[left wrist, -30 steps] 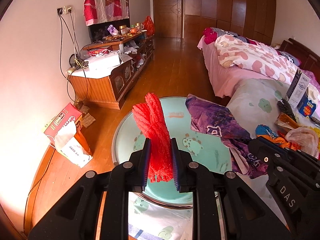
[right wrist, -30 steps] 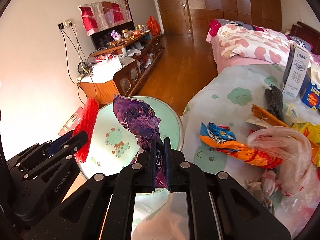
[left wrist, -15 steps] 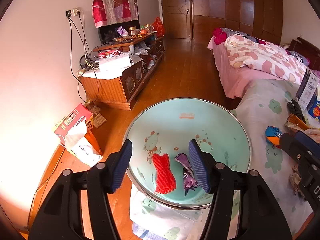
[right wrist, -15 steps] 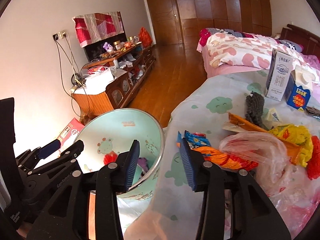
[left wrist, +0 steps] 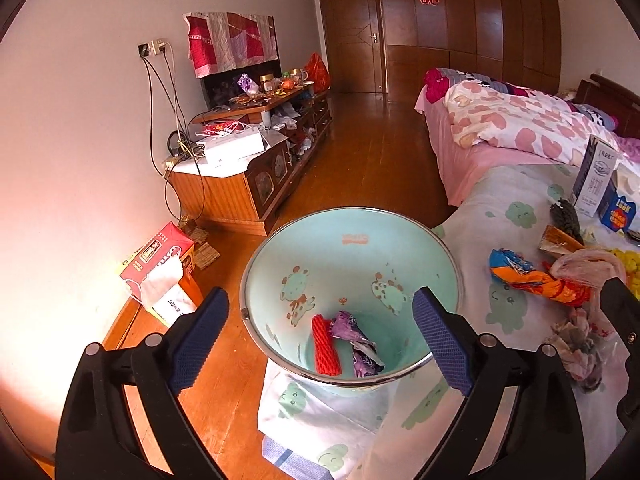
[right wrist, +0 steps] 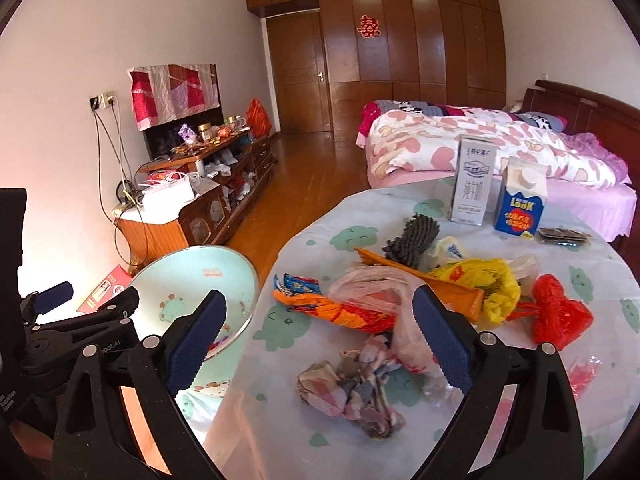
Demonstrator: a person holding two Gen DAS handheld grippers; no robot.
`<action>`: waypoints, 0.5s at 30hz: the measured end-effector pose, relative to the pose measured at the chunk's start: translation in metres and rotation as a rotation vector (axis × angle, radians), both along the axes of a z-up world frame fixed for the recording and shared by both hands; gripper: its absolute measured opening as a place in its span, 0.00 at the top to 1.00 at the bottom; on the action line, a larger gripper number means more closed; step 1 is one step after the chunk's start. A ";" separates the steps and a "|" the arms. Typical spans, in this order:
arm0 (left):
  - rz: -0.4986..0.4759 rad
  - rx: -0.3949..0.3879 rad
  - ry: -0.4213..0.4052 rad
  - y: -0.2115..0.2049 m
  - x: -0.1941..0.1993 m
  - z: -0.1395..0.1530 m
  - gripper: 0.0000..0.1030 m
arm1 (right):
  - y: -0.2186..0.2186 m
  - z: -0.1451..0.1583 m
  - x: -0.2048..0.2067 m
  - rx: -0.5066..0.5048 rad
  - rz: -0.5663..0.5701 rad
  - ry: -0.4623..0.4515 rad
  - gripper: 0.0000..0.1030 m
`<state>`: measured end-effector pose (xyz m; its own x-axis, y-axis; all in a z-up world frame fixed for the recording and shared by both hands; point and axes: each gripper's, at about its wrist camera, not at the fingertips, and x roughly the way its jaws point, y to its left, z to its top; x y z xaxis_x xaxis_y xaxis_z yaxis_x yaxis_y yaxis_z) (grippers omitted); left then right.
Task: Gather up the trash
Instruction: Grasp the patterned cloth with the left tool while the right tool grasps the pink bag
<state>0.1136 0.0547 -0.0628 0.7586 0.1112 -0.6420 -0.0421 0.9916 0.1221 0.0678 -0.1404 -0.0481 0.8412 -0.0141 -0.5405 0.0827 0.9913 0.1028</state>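
While the left gripper (left wrist: pixel 318 338) hangs wide open and empty at the bottom of the left wrist view, the bin (left wrist: pixel 446 252) at frame centre holds a red mesh sleeve (left wrist: pixel 326 346) beside a purple wrapper (left wrist: pixel 352 330). Across the right wrist view, the right gripper (right wrist: pixel 318 338) gapes empty over the tabletop (right wrist: pixel 472 412), framing a crumpled cloth (right wrist: pixel 352 388) low centre and an orange snack bag (right wrist: pixel 320 306).

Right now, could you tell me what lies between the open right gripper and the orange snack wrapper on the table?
In the right wrist view, a crumpled checked cloth lies between the right gripper and the orange snack wrapper, beside a clear plastic bag.
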 end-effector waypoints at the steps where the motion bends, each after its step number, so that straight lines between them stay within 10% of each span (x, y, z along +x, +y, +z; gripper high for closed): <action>1: -0.008 0.004 -0.001 -0.005 -0.002 0.001 0.11 | -0.004 0.001 -0.004 0.002 -0.007 -0.006 0.08; 15: -0.071 -0.025 -0.001 -0.043 -0.034 0.006 0.06 | -0.065 0.006 -0.056 0.015 -0.136 -0.049 0.05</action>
<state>0.0793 0.0121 -0.0565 0.7644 0.0413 -0.6434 0.0283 0.9948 0.0975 0.0122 -0.2056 -0.0419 0.8574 -0.1216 -0.5001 0.2104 0.9696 0.1250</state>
